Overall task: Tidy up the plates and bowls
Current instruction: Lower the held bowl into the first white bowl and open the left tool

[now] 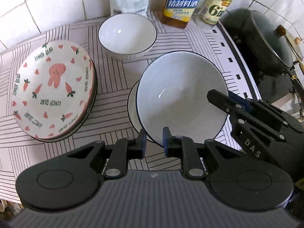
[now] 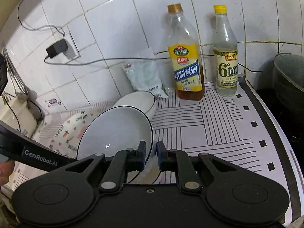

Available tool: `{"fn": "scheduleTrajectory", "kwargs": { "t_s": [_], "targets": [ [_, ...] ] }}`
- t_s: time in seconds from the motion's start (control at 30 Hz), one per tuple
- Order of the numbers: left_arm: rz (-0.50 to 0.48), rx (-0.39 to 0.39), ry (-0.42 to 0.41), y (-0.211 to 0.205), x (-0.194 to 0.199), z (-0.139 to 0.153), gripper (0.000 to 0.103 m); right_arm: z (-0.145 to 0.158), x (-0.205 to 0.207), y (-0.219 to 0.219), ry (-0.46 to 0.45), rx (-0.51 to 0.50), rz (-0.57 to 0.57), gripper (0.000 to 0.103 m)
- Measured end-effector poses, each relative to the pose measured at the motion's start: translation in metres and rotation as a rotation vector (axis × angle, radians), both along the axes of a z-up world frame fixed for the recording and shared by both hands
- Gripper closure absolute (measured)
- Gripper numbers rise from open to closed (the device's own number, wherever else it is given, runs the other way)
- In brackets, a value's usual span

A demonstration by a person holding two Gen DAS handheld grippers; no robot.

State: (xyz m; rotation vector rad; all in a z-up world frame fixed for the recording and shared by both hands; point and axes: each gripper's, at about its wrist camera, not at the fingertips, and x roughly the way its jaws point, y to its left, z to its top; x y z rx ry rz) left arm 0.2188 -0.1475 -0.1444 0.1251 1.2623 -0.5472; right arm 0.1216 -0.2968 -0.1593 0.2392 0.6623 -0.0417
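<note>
Left gripper [image 1: 154,139] and right gripper [image 2: 151,156] are both clamped on the rim of one white bowl [image 1: 180,93], held tilted above a second bowl [image 1: 133,106] beside the plates [image 1: 51,89]. Risk: thin rim grips may slip; uneven lowering may chip the bowl beneath.

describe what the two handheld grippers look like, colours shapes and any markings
Both are matte black. The left gripper has two round discs on a ribbed grey body, jointed link arms with silver pivot pins, and blue pads on its fingers. The right gripper is built the same, but its body is smooth black; seen from the left wrist it shows white letters "DAS". White "GenRobot.AI" lettering runs along the left gripper's side.
</note>
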Motion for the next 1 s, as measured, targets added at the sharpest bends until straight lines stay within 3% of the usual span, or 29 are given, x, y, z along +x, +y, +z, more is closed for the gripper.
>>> {"fn": "scheduleTrajectory", "kwargs": {
  "t_s": [0.4, 0.83, 1.0],
  "targets": [
    [0.014, 0.057, 0.044, -0.006, 0.008, -0.026, 0.087, -0.019, 0.011, 0.018, 0.05, -0.159, 0.053, 0.087],
    [0.033, 0.045, 0.088, -0.007, 0.017, -0.034, 0.084, -0.03, 0.023, 0.029, 0.076, -0.286, 0.086, 0.087],
    [0.039, 0.033, 0.097, -0.004, 0.017, -0.033, 0.083, -0.031, 0.023, 0.027, 0.092, -0.274, 0.087, 0.086]
  ]
}}
